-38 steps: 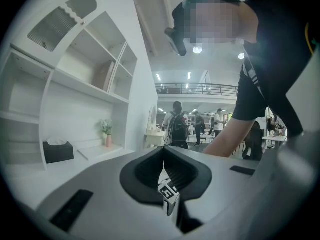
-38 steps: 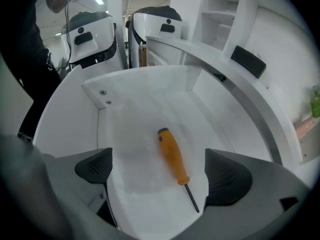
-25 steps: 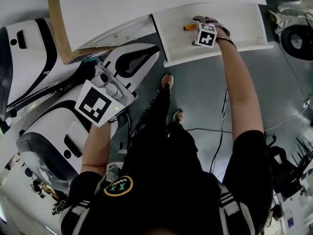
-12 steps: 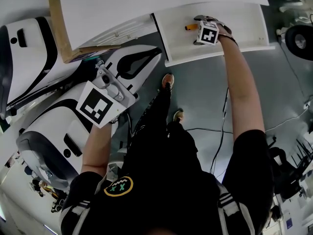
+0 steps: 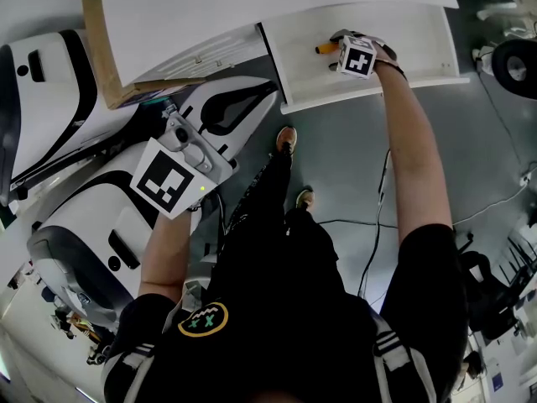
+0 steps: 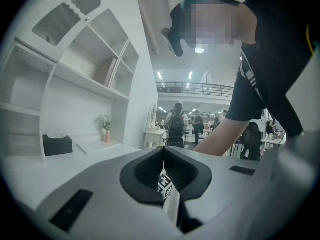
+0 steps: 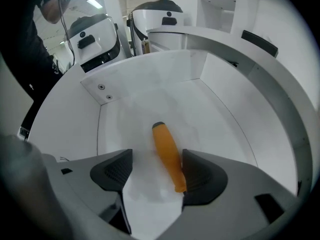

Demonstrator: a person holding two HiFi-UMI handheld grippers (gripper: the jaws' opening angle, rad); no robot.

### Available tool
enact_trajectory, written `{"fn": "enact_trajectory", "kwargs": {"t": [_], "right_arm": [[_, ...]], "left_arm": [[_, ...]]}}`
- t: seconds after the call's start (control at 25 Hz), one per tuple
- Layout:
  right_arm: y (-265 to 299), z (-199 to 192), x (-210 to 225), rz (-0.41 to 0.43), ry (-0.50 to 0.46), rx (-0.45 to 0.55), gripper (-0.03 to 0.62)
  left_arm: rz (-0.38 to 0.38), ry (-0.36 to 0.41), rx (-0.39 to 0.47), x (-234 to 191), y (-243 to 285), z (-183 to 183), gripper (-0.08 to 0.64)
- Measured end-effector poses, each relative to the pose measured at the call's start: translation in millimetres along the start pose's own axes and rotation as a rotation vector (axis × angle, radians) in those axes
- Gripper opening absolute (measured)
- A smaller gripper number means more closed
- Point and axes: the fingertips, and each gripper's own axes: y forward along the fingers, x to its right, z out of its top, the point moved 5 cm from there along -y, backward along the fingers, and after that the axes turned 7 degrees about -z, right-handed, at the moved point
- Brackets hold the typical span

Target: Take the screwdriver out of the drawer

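Note:
The screwdriver's orange handle [image 7: 167, 154] lies on the floor of the open white drawer [image 7: 150, 94]. My right gripper [image 7: 156, 165] points down into the drawer with the handle between its jaws. The jaws have just been closing. The handle rests against the right pad [image 7: 196, 173], while the left pad stands apart from it. The head view shows the handle's end [image 5: 325, 48] poking out left of the right gripper [image 5: 340, 51] inside the drawer [image 5: 411, 32]. My left gripper [image 5: 172, 114] hangs level at the left, jaws [image 6: 163, 149] together with nothing in them.
White and black curved pod shells [image 5: 75, 225] crowd the left side, beside a brown board [image 5: 99, 49]. Cables [image 5: 369, 225] run over the grey floor by the person's feet. White shelves [image 6: 75, 79] and distant people [image 6: 176, 126] show in the left gripper view.
The head view shows almost no difference: the right gripper stays over the screwdriver in the drawer and the left gripper keeps its place.

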Motion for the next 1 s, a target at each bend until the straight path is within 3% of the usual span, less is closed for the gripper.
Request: {"fn": "enact_trajectory", "kwargs": {"t": [0.08,0.2,0.28,0.56,1.0], "right_arm": [[-1.0,1.8,-1.9,0.007,-0.004,0.007,0.282],[-2.5,1.3,-3.8,0.003,-0.013,0.007,0.248],[-4.4,0.7,-4.2,-0.015,-0.030,0.007,0.170],[-1.7,4.0,-5.1,-0.046,-0.060,0.003,0.133],[-31.8,6.9,-1.2,-0.116,-0.010,0.061,0.130]], "left_arm": [[-0.002,0.002,0.000,-0.2,0.1,0.3,0.020],[-0.005,0.002,0.001,0.5,0.9,1.2,0.020],[-0.005,0.001,-0.001,2.0,1.6,1.7,0.020],[-0.008,0.003,0.000,1.2,1.7,1.6,0.020],[-0.017,0.009,0.007,14.2,9.0,6.9,0.020]]}}
